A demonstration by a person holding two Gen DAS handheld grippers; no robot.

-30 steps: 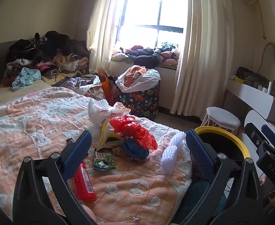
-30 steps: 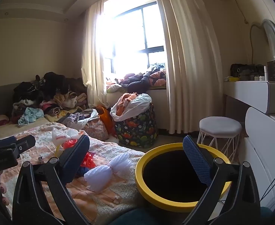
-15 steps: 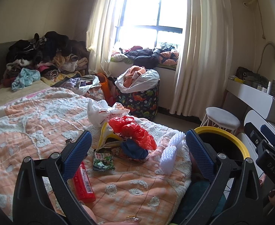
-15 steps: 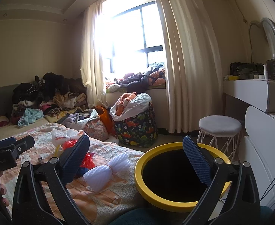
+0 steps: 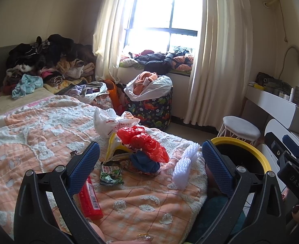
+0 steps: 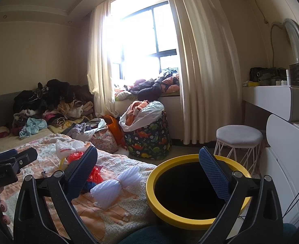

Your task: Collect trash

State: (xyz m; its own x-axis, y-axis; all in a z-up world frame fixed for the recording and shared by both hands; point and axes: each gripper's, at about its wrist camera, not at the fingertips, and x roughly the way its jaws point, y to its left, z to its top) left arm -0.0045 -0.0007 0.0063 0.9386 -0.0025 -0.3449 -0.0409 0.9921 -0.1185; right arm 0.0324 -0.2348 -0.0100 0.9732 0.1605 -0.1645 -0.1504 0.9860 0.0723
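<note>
Trash lies on the orange-and-white bedspread (image 5: 37,134): a red plastic bag (image 5: 143,140), a white plastic bag (image 5: 110,122), a yellow wrapper (image 5: 113,147), a green snack packet (image 5: 110,172), a red flat packet (image 5: 90,199), a blue bundle (image 5: 145,162) and white foam netting (image 5: 185,165), which also shows in the right wrist view (image 6: 114,187). A yellow-rimmed black bin (image 6: 188,185) stands beside the bed. My left gripper (image 5: 148,166) is open and empty, hovering above the trash pile. My right gripper (image 6: 148,168) is open and empty, above the bin's near rim.
A dinosaur-print laundry basket (image 5: 151,107) stands beyond the bed. A white stool (image 6: 239,138) and white dresser (image 6: 285,142) are to the right. Clothes are piled at the bed's head (image 5: 45,65) and on the window sill (image 5: 159,59).
Both views have shifted only slightly. Both grippers stay open and empty; nothing on the bed has moved.
</note>
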